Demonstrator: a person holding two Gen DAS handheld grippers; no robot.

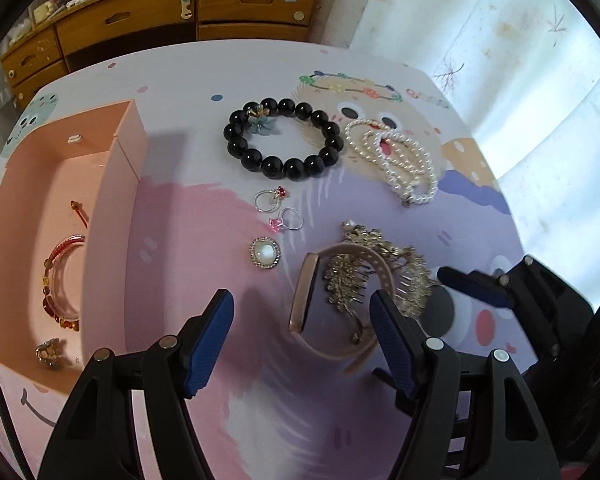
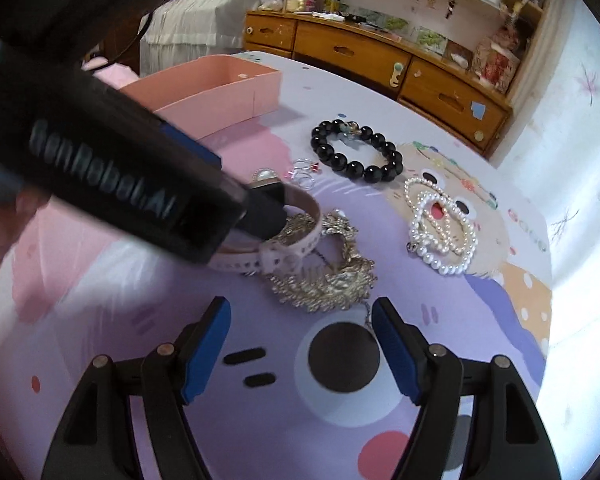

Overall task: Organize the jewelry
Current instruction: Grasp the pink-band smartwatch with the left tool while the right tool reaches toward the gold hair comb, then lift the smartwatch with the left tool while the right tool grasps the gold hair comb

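Left gripper (image 1: 302,330): jaws spread wide and empty, low over the bench (image 1: 204,80), one jaw tip at the pink watch band (image 1: 306,300).
Right gripper (image 2: 300,338): jaws spread wide, holding nothing, just short of the gold hair comb (image 2: 324,284).
Pink box (image 1: 116,184): open, at the left of the bench; a red bangle (image 1: 58,276) and a small ring (image 1: 48,350) already lie inside.
Loose items: black bead bracelet (image 1: 284,138), pearl strand (image 1: 396,160), two silver rings (image 1: 278,210), pearl brooch (image 1: 265,253), all well apart from the box.
Judged step: collecting the watch band or comb for the box (the larger share of the task remains).
Risk, tangling: the comb's teeth lie across the band; lifting either is likely to drag the other and drop it.
Risk, collision: both grippers converge on the same pile; the left one's body blocks much of the right wrist view.
Risk, scatter: a sweep toward the box could knock the rings and brooch, which lie between pile and box.
Surroundings: wooden drawers (image 1: 160,12) behind the bench, clear of the work.
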